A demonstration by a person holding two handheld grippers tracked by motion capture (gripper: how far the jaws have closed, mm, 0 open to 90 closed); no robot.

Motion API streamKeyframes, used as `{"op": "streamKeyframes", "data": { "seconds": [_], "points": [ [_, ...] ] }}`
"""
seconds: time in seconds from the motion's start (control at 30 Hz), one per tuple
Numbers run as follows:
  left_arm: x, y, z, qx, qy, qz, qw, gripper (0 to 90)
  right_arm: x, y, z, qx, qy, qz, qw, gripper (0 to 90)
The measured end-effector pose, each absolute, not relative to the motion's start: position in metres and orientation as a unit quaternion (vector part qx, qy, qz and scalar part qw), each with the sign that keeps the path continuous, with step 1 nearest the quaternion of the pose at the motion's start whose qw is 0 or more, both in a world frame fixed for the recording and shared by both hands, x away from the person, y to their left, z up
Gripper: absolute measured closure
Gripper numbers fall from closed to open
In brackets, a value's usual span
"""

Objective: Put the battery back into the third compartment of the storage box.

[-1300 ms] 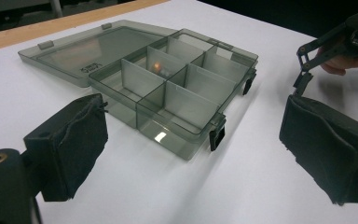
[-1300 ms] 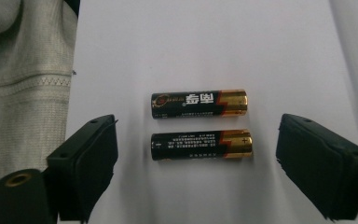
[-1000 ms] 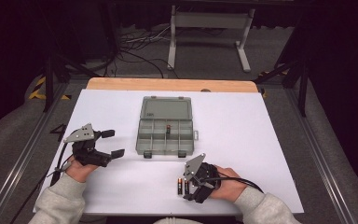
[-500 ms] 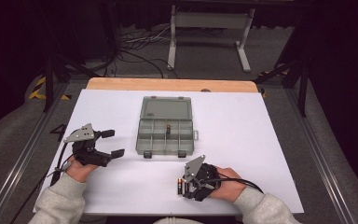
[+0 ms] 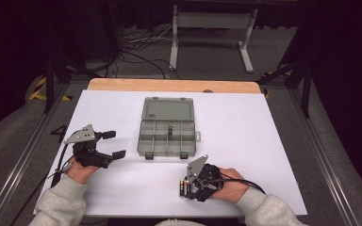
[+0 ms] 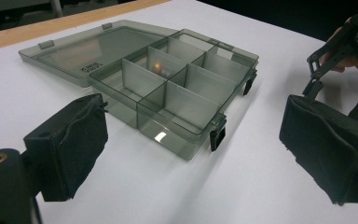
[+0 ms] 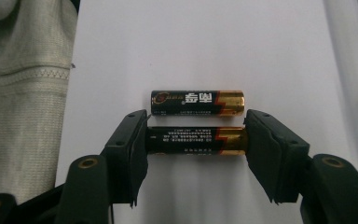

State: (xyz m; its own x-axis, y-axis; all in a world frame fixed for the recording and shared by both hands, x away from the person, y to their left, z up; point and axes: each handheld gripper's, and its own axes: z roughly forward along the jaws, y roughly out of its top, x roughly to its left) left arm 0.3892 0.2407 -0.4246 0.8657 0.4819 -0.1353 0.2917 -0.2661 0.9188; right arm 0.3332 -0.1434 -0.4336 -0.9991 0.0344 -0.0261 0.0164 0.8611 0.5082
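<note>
High view: right gripper [image 5: 185, 188] low at the near edge of the white table [image 5: 273, 141], jaws closed end to end on a battery [image 5: 186, 188], having just been closing. A second battery [image 5: 181, 188] just beside, to the left. Left gripper [image 5: 112, 144] near the left edge, jaws wide apart, holding nothing, pointed right toward the box [image 5: 167, 134]. Box mid-table, well apart from both grippers, lid [image 5: 168, 109] laid open on the far side. One small item [image 5: 169, 130] upright in a middle compartment of the far row; too small to name.

Left gripper view: pads [image 6: 79, 140] spread wide over bare table, nothing between. Open box [image 6: 186, 98] ahead, dividers clear, a small gold-tipped item [image 6: 158, 67] in a far middle compartment; other compartments look bare. Right gripper [image 6: 354, 51] at the far right.

Right gripper view: nearer battery [image 7: 196, 141] lying crosswise, clamped by its two ends between the pads [image 7: 265, 149]. Farther battery [image 7: 197, 103] parallel, just beyond, free on the table. Grey sleeve [image 7: 23, 93] at the left.
</note>
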Motion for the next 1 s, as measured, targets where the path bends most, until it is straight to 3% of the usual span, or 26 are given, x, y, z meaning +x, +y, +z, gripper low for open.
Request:
{"op": "streamKeyframes", "data": {
  "seconds": [1.0],
  "points": [
    [0.389,0.242,-0.424,0.79,0.246,0.084,0.555,8.2,0.369,-0.142,-0.369,0.02,0.949,0.31,0.045,41.7]
  ]
}}
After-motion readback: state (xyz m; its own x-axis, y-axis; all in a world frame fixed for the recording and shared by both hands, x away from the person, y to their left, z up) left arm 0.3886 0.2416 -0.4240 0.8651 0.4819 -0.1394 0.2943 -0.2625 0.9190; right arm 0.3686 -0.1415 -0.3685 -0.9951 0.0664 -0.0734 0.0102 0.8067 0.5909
